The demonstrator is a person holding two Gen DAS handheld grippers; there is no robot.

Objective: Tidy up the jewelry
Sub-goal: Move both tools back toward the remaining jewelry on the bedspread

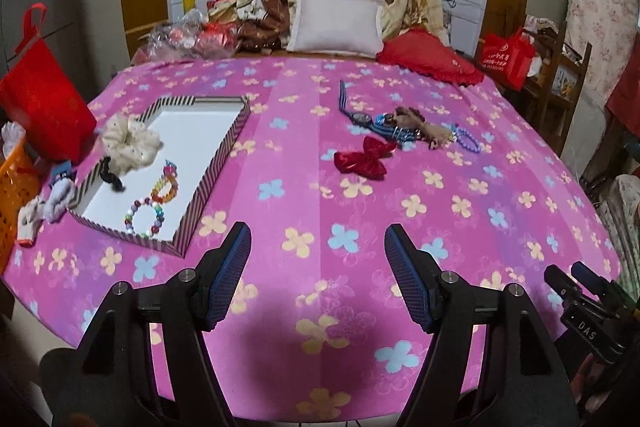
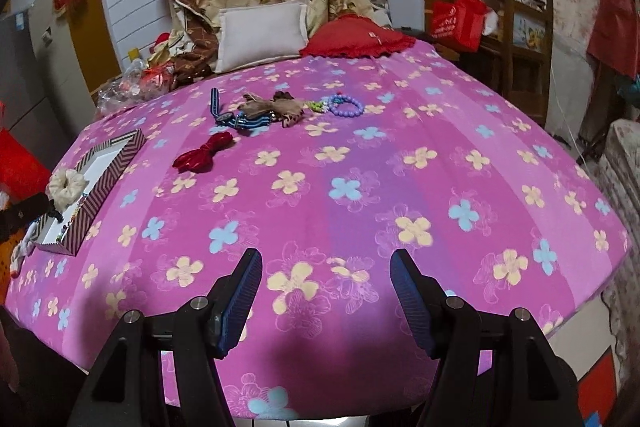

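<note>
Beaded bracelets inside striped box

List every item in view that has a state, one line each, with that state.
left gripper: open, nothing between the jaws
right gripper: open, nothing between the jaws
striped box: lidless, partly filled
cream scrunchie: in the box, resting against its rim
beaded bracelets: in the box, lying flat
red bow: on the cloth, outside the box
watch: on the cloth, strap stretched out
purple bracelet: on the cloth, outside the box
</note>
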